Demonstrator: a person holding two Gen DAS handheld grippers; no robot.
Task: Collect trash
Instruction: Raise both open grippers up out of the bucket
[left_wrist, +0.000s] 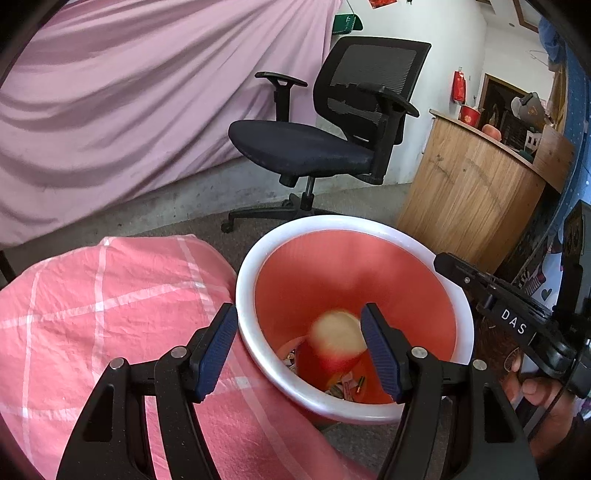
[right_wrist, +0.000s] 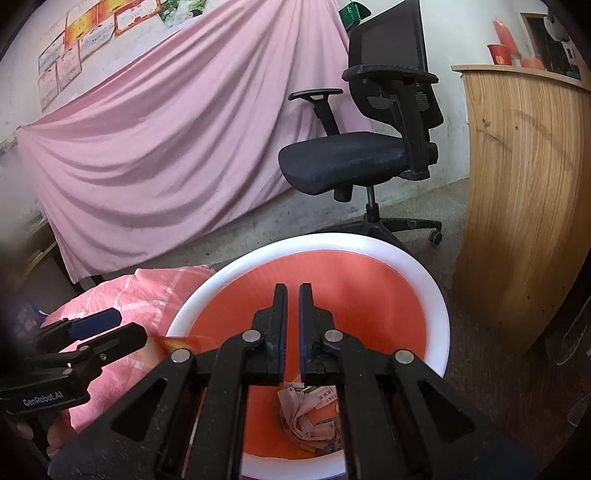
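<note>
A red bin with a white rim (left_wrist: 243, 295) stands on the floor under both grippers. My left gripper (left_wrist: 299, 332) is open over its near edge. Between and below its fingers a blurred red cup-like thing with a cream top (left_wrist: 336, 339) sits inside the bin, free of the pads. Scraps of paper (left_wrist: 345, 387) lie at the bottom. My right gripper (right_wrist: 293, 295) is shut over the bin's mouth (right_wrist: 436, 314) with nothing in it. Crumpled paper (right_wrist: 310, 413) lies below it. The left gripper (right_wrist: 118, 328) shows at the left, a red piece (right_wrist: 177, 345) beside its tip.
Pink checked bedding (left_wrist: 110, 314) lies against the bin's left side. A black office chair (left_wrist: 306, 147) stands behind the bin, and a curved wooden counter (left_wrist: 469, 192) to its right. A pink drape (left_wrist: 129, 110) hangs at the back. A hand (left_wrist: 535, 391) holds the right gripper (left_wrist: 447, 264).
</note>
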